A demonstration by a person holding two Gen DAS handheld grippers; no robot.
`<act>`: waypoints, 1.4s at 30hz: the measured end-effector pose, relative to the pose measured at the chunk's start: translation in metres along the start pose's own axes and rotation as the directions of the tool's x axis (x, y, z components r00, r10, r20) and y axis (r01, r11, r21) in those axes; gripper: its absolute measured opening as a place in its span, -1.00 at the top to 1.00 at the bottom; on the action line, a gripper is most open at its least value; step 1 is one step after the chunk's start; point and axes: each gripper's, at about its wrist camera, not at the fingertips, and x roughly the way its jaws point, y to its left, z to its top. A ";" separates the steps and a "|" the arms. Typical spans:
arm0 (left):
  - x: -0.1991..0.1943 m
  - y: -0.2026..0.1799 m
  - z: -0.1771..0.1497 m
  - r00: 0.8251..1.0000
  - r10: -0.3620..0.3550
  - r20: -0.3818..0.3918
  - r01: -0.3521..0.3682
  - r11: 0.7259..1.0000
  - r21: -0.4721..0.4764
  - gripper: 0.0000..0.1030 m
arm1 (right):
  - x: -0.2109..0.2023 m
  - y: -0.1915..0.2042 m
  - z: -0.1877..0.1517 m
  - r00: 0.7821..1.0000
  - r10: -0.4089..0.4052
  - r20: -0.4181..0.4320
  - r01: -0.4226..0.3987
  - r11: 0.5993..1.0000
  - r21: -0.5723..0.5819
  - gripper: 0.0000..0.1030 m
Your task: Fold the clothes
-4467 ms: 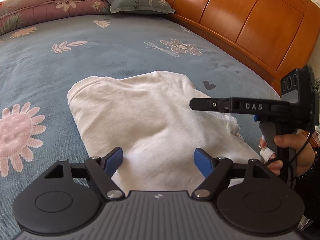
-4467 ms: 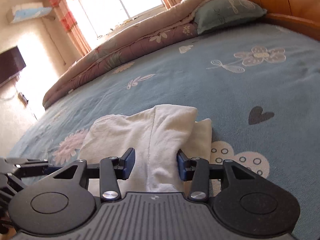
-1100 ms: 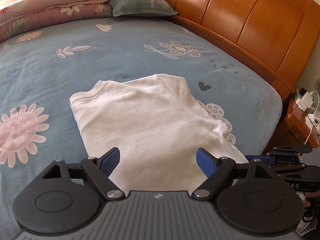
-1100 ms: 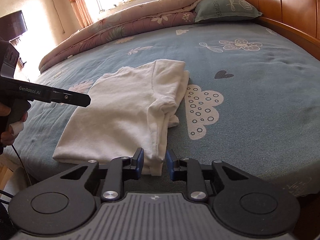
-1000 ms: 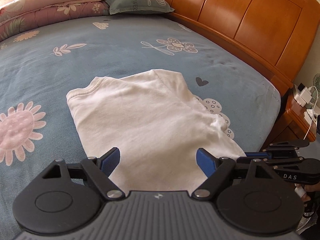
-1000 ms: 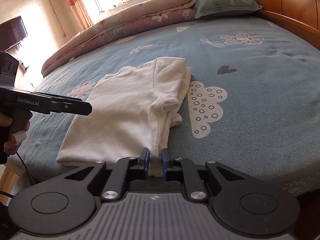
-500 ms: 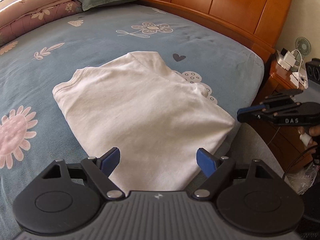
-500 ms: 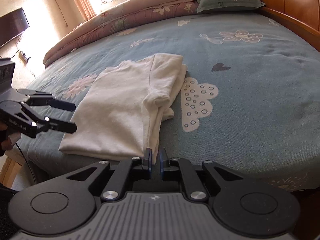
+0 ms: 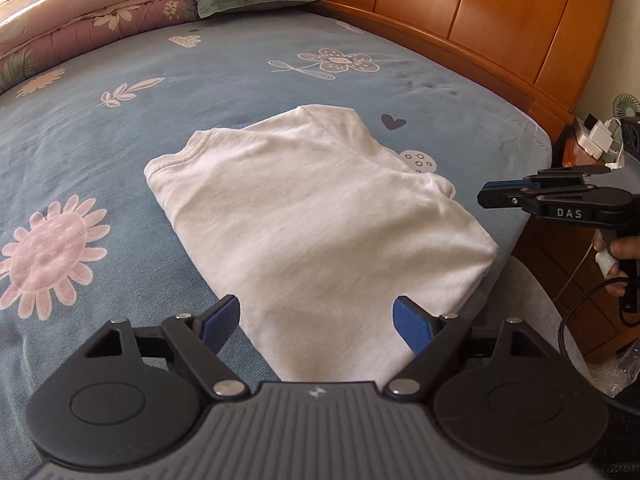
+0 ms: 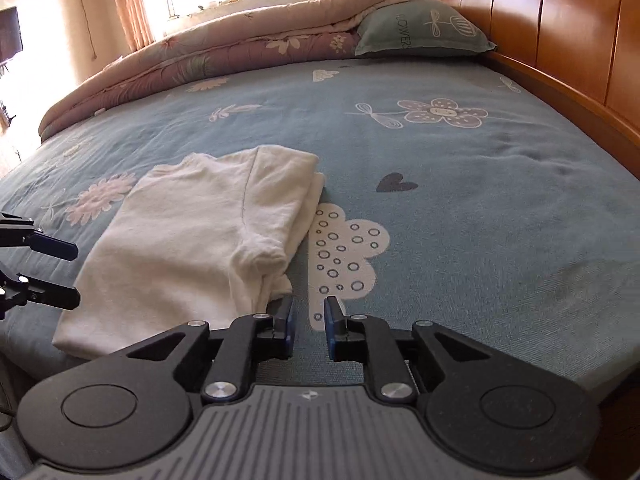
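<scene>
Right tool [image 10: 307, 322] just opening, empty, left tool [image 9: 316, 320] wide.

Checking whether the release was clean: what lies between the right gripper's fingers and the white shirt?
Only bare blue bedsheet. In the right wrist view the right gripper holds no cloth between its slightly parted jaws; the white shirt lies just left.

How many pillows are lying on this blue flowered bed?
1. A grey-green pillow printed with a flower lies at the far end of the bed, against the orange wooden headboard, beside the rolled pink quilt. The quilt could hide others.
</scene>
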 end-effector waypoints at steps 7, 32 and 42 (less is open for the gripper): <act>0.010 0.007 0.027 0.998 0.007 0.062 -0.004 0.999 -0.047 -0.63 | 0.038 0.039 0.025 0.993 0.119 -0.021 -0.120 0.991 -0.063 0.62; 0.021 0.001 0.023 0.999 0.004 0.037 -0.003 1.000 -0.024 -0.63 | 0.021 -0.001 0.015 0.997 0.077 -0.018 -0.074 0.987 0.146 0.26; 0.014 0.000 0.019 0.999 0.012 0.033 -0.012 1.000 0.000 -0.63 | 0.015 -0.015 -0.002 0.997 -0.020 -0.074 0.032 0.986 0.165 0.20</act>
